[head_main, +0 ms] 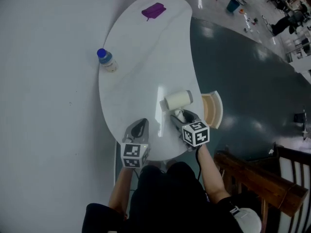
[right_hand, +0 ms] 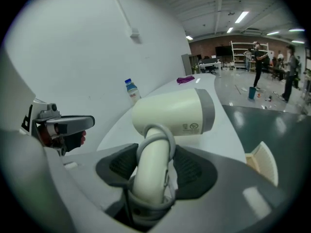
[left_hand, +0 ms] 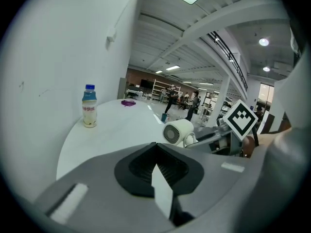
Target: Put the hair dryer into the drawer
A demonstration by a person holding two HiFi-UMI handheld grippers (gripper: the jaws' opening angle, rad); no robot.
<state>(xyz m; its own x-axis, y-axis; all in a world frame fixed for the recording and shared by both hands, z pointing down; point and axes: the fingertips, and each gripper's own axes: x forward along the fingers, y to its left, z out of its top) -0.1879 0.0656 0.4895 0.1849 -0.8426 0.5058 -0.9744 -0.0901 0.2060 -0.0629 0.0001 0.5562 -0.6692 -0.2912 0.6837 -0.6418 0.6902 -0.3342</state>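
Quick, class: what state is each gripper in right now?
Left gripper: shut, holding nothing.
Right gripper: shut on the hair dryer, by its handle.

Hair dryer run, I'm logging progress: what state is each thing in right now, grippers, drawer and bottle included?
hair dryer: held by its handle, not yet in the drawer.
right gripper: shut on the hair dryer.
left gripper: shut, empty.
drawer: open at the table edge.
bottle: upright, capped, on the table.
purple item: flat on the table.

A white wall [head_main: 48, 106] borders glossy dark floor [head_main: 252, 96] near a wooden chair [head_main: 257, 176]
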